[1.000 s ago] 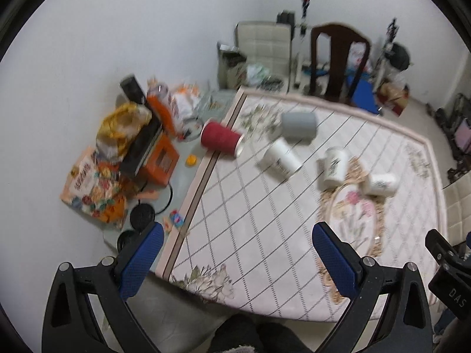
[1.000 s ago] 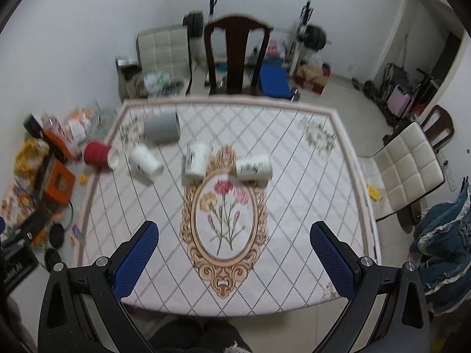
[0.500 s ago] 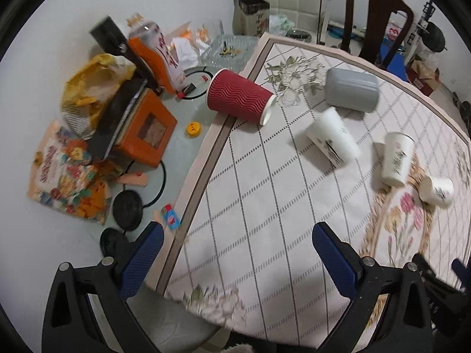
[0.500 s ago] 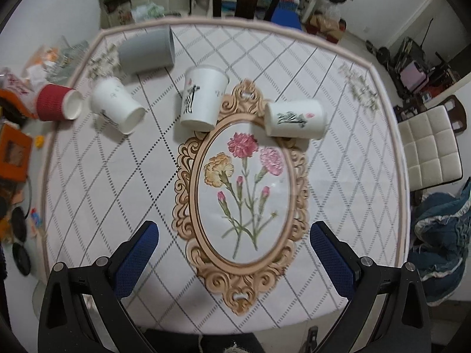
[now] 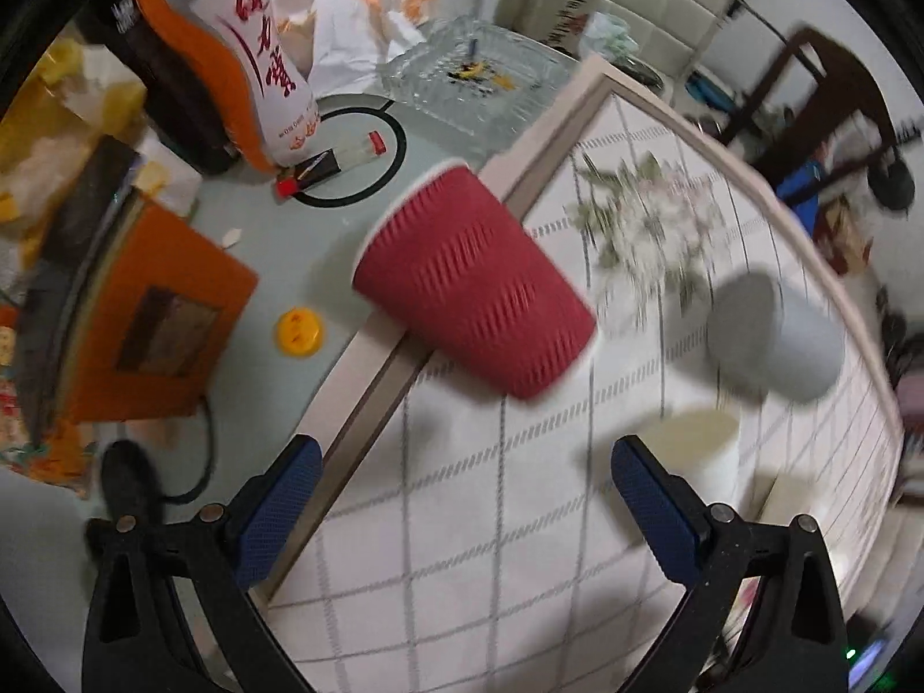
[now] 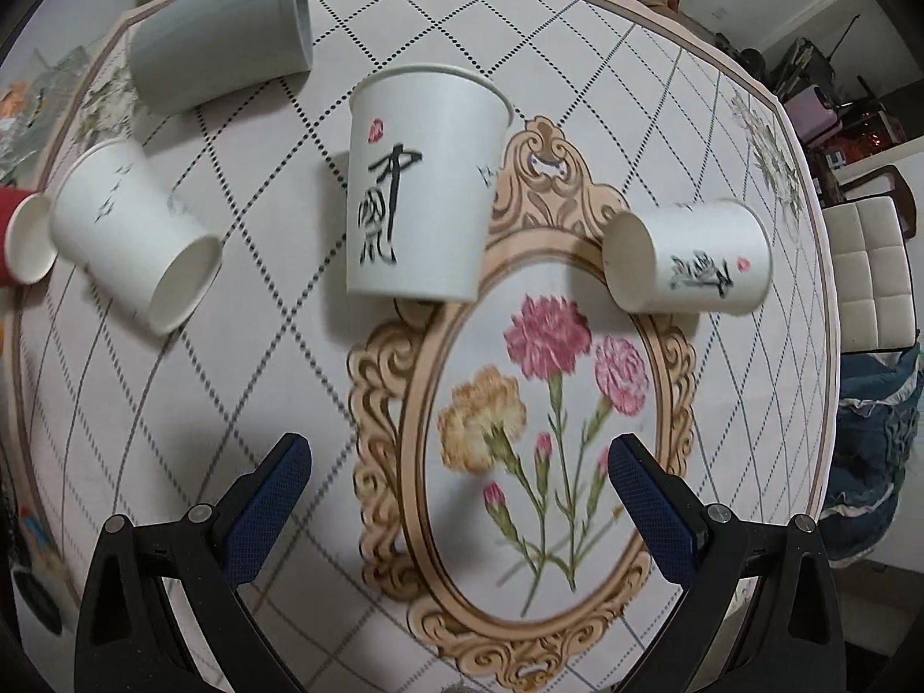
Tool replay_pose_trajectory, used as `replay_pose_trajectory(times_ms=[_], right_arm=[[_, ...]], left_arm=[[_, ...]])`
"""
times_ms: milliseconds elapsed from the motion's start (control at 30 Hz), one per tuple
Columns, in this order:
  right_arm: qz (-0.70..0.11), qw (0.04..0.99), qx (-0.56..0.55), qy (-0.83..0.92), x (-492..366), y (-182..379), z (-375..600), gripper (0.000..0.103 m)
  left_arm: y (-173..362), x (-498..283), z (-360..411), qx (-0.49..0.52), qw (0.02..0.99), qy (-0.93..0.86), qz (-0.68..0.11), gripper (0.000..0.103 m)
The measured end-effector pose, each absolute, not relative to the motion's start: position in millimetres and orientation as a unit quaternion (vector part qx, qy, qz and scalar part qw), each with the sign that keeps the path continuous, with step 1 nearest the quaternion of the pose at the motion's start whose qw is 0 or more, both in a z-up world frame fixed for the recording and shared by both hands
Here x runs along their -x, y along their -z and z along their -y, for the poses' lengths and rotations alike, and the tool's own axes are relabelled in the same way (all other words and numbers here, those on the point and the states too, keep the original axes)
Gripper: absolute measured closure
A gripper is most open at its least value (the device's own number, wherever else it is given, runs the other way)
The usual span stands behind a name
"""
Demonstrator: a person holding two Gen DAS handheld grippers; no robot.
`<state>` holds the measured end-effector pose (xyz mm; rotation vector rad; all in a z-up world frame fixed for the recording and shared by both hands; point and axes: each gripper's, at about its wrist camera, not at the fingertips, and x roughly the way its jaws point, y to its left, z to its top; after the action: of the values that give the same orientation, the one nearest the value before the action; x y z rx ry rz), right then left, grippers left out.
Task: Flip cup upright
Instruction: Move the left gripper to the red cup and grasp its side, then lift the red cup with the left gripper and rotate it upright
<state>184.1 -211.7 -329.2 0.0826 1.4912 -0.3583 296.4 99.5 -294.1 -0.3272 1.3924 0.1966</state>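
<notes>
A floral patterned tablecloth (image 6: 722,133) covers the table. Five cups lie on their sides on it: a grey cup (image 6: 219,40), a red ribbed cup (image 5: 473,283) at the cloth's left border, and three white paper cups, the middle one (image 6: 418,190) inked with calligraphy. The left gripper (image 5: 459,505) and right gripper (image 6: 456,499) hover spread wide, holding nothing.

Ahead of the right tongs: three white paper cups (image 6: 421,190), one grey cup (image 6: 222,34), one red cup (image 6: 14,237).

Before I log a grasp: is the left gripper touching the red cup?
Apart. Left wrist view shows tablecloth between the open left gripper and the red cup.
</notes>
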Motion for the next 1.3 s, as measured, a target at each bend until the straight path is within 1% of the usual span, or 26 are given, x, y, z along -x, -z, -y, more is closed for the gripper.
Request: replay_pose_trajectory(times_ms=[133,333,400,433,467,533,733,933,1067,1300], right_arm=[[-0.675,0.718,-0.036,0.165,-197.9,334.2,208.0,0.0],[-0.677,0.715,-0.041,0.17,-212.6,342.8,199.6,0.0],[-0.677,0.715,-0.041,0.171,-215.5,344.1,196.8,0.0],[-0.677,0.715,-0.04,0.171,-216.9,344.6,196.1,0.0],[-0.677,0.715,-0.04,0.172,-218.6,344.4,194.5,0.0],[-0.675,0.716,-0.038,0.173,-220.3,343.6,193.3,0.0],[-0.671,0.72,-0.036,0.174,-220.8,342.2,193.4,0.0],[-0.663,0.729,-0.034,0.168,-208.7,330.2,192.1,0.0],[-0.657,0.735,-0.032,0.162,-195.3,318.6,192.5,0.0],[-0.648,0.747,-0.036,0.14,-161.0,296.1,197.6,0.0]], left_arm=[[313.2,-325.3,-115.5,0.214,0.733,-0.111,-0.635,0.001],[350.5,-355.1,-126.0,0.273,0.698,-0.133,-0.648,0.001],[360.1,-361.5,-129.4,0.285,0.691,-0.136,-0.65,0.007],[363.5,-364.0,-131.1,0.286,0.69,-0.138,-0.65,0.018],[365.0,-365.9,-131.8,0.288,0.692,-0.132,-0.649,0.021],[361.9,-368.6,-130.5,0.266,0.707,-0.128,-0.643,0.023],[343.5,-365.6,-105.8,0.109,0.756,-0.104,-0.637,0.023],[311.2,-329.7,-79.0,-0.057,0.796,-0.076,-0.598,0.023],[290.0,-301.5,-62.7,-0.108,0.804,-0.054,-0.582,0.023],[257.0,-249.9,-39.3,-0.141,0.806,-0.034,-0.574,0.023]])
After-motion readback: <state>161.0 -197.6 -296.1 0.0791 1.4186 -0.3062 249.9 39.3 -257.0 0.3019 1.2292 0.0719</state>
